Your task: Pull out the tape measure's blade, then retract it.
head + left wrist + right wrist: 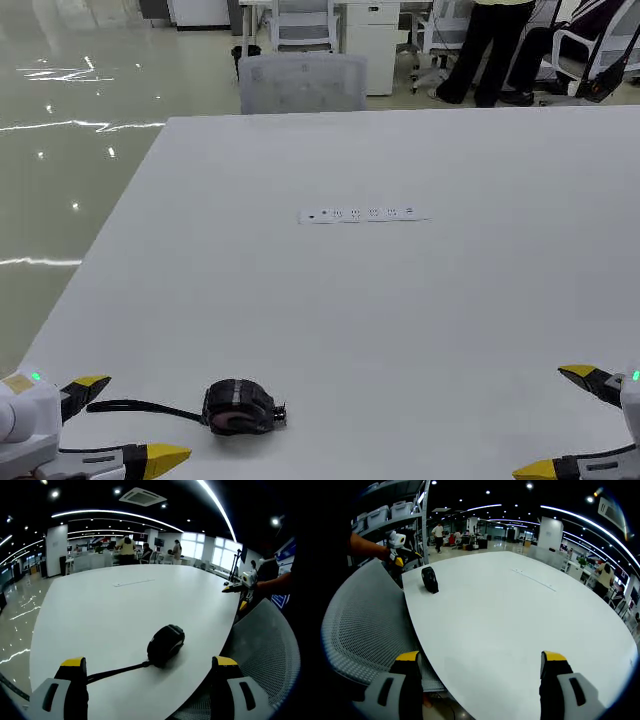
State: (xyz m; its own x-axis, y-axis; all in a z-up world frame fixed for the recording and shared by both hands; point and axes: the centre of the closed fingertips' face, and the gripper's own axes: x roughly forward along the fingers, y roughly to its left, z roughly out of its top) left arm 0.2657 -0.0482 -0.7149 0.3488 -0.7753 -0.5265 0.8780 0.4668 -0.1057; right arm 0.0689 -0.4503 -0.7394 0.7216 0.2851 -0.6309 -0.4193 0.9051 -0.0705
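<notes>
We look down on a white worktop [400, 320]. The task's thing, a black tape measure with a rounded, compact case [240, 406], lies close to the near edge, on the left part of the worktop. Its blade appears fully wound in.

The left gripper [128, 422], with yellow-tipped jaws, sits at the lower left corner of the head view. Its jaws are spread wide and hold nothing. The tape measure is just to the right of these jaws, near but not touching. In the left gripper view it lies straight ahead, between the two jaws. A thin black wrist strap [140, 407] trails from the case leftwards, ending in the gap between the jaws.

The right gripper [556, 420] is at the lower right corner, its jaws also spread wide and empty. It is well apart from the tape measure, so the left gripper is clearly the nearer one.

The case and strap together run left to right, roughly along the worktop's near edge. A small tab on the case's right side (we take it for the blade's hook, though it is too small to be sure) points towards the right gripper. We judge that the left jaws suit steadying the case, while the right jaws would travel leftwards to reach the tab.
</notes>
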